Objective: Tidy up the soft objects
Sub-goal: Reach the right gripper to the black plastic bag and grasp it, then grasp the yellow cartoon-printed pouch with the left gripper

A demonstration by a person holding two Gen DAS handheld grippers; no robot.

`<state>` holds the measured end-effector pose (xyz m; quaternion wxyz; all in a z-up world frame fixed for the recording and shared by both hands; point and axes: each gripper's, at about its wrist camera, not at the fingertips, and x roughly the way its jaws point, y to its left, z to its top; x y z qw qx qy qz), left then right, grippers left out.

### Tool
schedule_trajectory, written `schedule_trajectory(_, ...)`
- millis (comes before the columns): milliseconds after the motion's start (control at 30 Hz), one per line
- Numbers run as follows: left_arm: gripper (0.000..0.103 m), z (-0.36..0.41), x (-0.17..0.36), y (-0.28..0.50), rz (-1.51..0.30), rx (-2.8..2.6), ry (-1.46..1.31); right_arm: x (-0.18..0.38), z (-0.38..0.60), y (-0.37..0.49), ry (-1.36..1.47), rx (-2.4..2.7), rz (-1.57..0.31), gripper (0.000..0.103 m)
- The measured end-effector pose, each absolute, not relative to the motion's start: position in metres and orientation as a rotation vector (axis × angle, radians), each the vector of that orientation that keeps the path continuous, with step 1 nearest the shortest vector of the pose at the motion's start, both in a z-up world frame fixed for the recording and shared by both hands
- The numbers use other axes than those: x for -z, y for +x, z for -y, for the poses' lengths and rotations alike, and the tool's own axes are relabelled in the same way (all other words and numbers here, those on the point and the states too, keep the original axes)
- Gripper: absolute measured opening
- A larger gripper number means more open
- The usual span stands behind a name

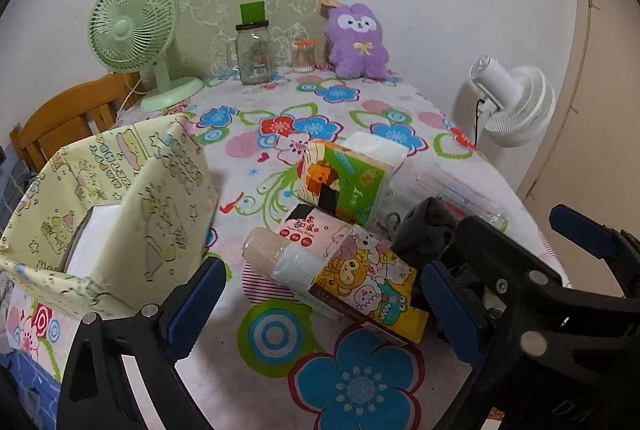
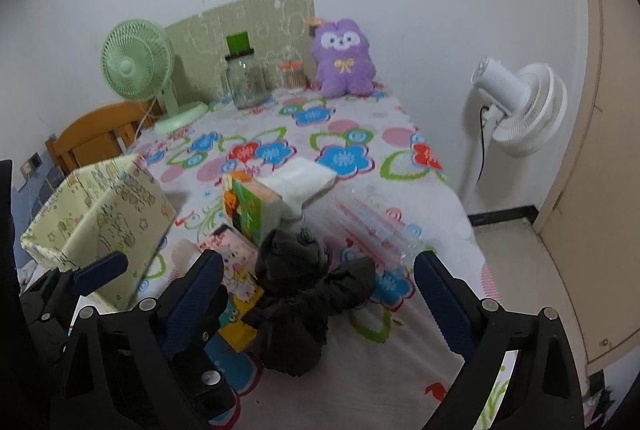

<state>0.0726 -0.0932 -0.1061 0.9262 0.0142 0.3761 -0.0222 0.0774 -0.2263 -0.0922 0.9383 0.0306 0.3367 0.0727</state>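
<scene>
A yellow patterned storage box (image 1: 132, 214) stands at the table's left, with a white item inside; it also shows in the right wrist view (image 2: 104, 218). Soft goods lie in a pile: a green tissue pack (image 1: 344, 186), a white tissue pack (image 2: 298, 182), a cartoon wet-wipe pack (image 1: 360, 270), a beige roll (image 1: 272, 250) and a dark cloth (image 2: 304, 294). My left gripper (image 1: 320, 310) is open just short of the cartoon pack. My right gripper (image 2: 320, 298) is open with the dark cloth between its fingers.
At the table's back stand a green fan (image 1: 136, 34), a glass jar (image 1: 254, 54), a small container (image 1: 303, 55) and a purple plush (image 1: 358, 40). A white floor fan (image 2: 516, 110) stands to the right. A wooden chair (image 1: 68, 114) is at the left.
</scene>
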Motion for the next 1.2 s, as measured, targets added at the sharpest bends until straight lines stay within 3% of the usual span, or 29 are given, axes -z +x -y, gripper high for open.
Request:
schedule_trajectory(333, 0.097, 0.098, 0.123, 0.079, -0.813, 0.058, 0.053, 0.116, 0.221, 0.093, 0.092, -0.161, -0.797, 0.087)
schedule_trajectory(533, 0.097, 0.103, 0.132, 0.078, -0.842, 0.072, 0.072, 0.129, 0.218, 0.097, 0.132, -0.186, -0.859, 0.065)
schedule_trajectory(600, 0.097, 0.105, 0.132, 0.077, -0.841, 0.079, 0.076, 0.13, 0.218, 0.097, 0.132, -0.183, -0.866, 0.049)
schedule_trajectory(800, 0.097, 0.109, 0.131, 0.077, -0.829, 0.08, 0.085, 0.131, 0.227, 0.096, 0.154, -0.169, -0.875, 0.033)
schedule_trajectory(1200, 0.1, 0.128, 0.132, 0.075, -0.816, 0.12, 0.131, 0.127, 0.244, 0.085, 0.148, -0.119, -0.861, 0.031)
